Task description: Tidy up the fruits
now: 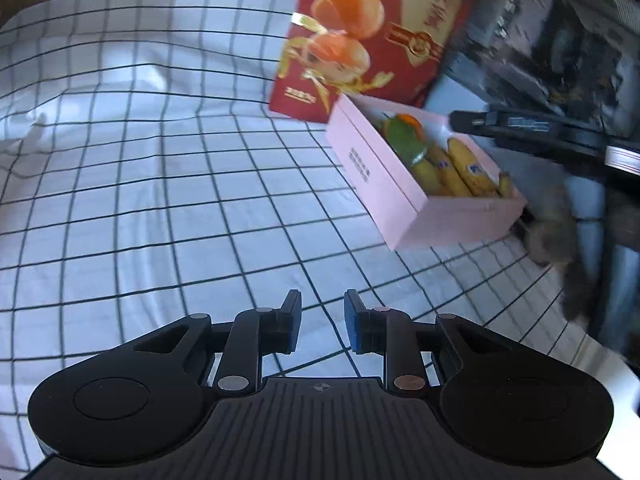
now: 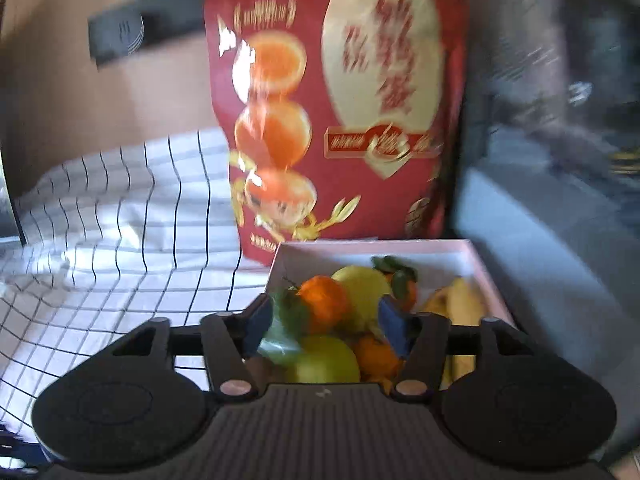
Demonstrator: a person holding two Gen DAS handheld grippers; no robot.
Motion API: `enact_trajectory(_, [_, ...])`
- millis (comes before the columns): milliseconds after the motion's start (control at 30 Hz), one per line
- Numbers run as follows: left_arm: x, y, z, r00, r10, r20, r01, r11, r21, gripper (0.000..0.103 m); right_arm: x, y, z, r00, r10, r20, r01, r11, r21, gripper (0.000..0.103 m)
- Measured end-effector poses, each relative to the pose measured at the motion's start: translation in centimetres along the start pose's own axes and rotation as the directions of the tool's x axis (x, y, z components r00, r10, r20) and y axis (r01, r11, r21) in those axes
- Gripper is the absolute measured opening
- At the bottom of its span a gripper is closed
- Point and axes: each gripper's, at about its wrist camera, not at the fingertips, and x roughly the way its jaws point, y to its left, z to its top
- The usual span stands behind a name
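While the left gripper [image 1: 322,322] hung over the bare checked cloth [image 1: 160,200] with nothing between its blue pads, its fingers stood as close together as they come, a narrow gap of cloth showing between them. The pink box [image 1: 384,184] lay towards the far right corner of the cloth, its long side running away from that camera, and it touched or nearly touched the red carton [image 1: 360,40] printed with orange halves that stood upright behind it. In the left wrist view the box held bananas [image 1: 460,168] along its right-hand side, with a green fruit [image 1: 404,136] and an orange one [image 1: 412,120] nearer the far end. A dark gripper arm [image 1: 540,132] reached in from the right above the box's far right corner.

In the right wrist view, the right gripper [image 2: 326,324] hovered just above the near end of the pink box [image 2: 400,246] with its fingers apart, clamped on nothing. Between and beyond the pads lay the fruit: a tangerine [image 2: 324,304], a yellow lemon-like fruit [image 2: 362,288], a green apple [image 2: 324,362], a second orange fruit [image 2: 376,354] and the bananas [image 2: 460,304] against the right wall. The view was blurred, so whether the pads brushed any fruit could not be told. The red carton [image 2: 340,120] rose behind the box's far wall, and the checked cloth [image 2: 120,220] lay rumpled to the left.
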Motion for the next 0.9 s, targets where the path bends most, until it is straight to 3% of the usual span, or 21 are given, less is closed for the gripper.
enact_trajectory(100, [1.4, -1.5, -0.9, 0.999, 0.031, 0.017, -0.031, 0.999, 0.034, 0.026, -3.2, 0.4, -2.2, 0.998, -0.057, 0.026, 0.057, 0.998, 0.008, 0.072])
enact_trajectory(267, [2.5, -5.3, -3.0, 0.994, 0.058, 0.095, -0.066, 0.995, 0.081, 0.026, -4.7, -0.7, -7.4, 0.989, -0.112, -0.100, 0.111, 0.994, -0.008, 0.073])
enact_trajectory(600, [3.5, -10.8, -6.9, 0.966, 0.181, 0.187, -0.202, 0.974, 0.101, 0.029, -5.5, -4.9, -13.2, 0.987, -0.046, -0.153, 0.051, 0.998, 0.034, 0.073])
enact_trajectory(767, [3.7, -11.1, -7.1, 0.966, 0.158, 0.206, -0.171, 0.984, 0.048, 0.029, -6.3, -4.3, -14.8, 0.993, -0.021, -0.116, 0.019, 1.000, -0.021, 0.074])
enact_trajectory(900, [3.7, -11.6, -7.4, 0.959, 0.180, 0.218, -0.195, 0.979, 0.052, 0.029, -6.3, -4.0, -15.2, 0.995, -0.033, -0.091, 0.029, 0.998, -0.047, 0.077])
